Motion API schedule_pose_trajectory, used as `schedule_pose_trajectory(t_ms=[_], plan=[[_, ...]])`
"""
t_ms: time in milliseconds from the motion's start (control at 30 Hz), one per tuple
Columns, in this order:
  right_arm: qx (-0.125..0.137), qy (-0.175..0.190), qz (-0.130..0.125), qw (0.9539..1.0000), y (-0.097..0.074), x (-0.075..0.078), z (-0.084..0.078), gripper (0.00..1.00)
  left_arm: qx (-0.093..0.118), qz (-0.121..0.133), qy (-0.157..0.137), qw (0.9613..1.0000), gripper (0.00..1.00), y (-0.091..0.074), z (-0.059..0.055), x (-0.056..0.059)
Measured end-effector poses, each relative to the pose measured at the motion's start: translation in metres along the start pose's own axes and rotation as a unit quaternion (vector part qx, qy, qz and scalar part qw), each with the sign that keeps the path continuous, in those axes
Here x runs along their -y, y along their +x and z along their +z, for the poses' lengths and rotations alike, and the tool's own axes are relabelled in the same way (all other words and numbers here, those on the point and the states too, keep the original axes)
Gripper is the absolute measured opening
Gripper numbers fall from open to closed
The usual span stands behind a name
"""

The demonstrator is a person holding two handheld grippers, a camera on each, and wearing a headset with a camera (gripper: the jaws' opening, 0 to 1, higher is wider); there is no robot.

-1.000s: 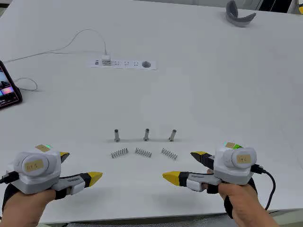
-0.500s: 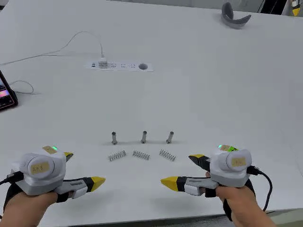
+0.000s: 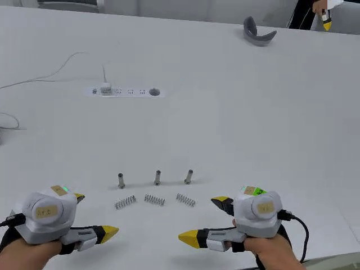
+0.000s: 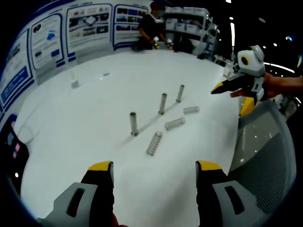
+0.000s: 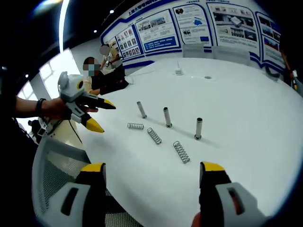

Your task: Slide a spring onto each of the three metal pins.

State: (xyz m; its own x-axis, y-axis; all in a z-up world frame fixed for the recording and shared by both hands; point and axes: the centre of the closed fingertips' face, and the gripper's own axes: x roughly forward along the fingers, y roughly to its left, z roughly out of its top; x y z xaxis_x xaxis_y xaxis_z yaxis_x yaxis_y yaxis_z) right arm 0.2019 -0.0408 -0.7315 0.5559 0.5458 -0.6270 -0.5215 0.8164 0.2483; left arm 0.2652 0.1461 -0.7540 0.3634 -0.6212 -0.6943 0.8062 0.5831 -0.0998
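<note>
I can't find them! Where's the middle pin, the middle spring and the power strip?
middle pin (image 3: 157,178), head view, on its shaft.
middle spring (image 3: 154,199), head view, on its middle coils.
power strip (image 3: 129,91), head view, on its top.

A stretch of bare table (image 3: 253,129) runs between the left gripper (image 3: 95,214) and the right gripper (image 3: 201,219), both with jaws spread wide, and leads straight to the three springs (image 3: 154,199). These lie flat in a row, apart from one another. Just behind them stand the three pins (image 3: 157,177), upright and well spaced (a gap shows between each pair), thin posts in the way of any low sweep. The power strip (image 3: 124,91) lies well beyond, to the far left, and a grey curved piece (image 3: 259,29) sits near the far edge.
</note>
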Motion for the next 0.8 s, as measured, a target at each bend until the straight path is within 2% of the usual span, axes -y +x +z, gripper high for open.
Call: schedule_pose_trajectory(t_ms=[333, 800], plan=[[0.005, 0.008, -0.016, 0.9998, -0.009, 0.008, -0.002, 0.83, -0.009, -0.020, 0.024, 0.9995, 0.66, 0.019, 0.007, 0.003], [0.009, 0.015, -0.018, 0.9997, -0.011, 0.010, -0.003, 0.82, -0.015, -0.030, 0.020, 0.9992, 0.58, 0.037, 0.008, 0.003]])
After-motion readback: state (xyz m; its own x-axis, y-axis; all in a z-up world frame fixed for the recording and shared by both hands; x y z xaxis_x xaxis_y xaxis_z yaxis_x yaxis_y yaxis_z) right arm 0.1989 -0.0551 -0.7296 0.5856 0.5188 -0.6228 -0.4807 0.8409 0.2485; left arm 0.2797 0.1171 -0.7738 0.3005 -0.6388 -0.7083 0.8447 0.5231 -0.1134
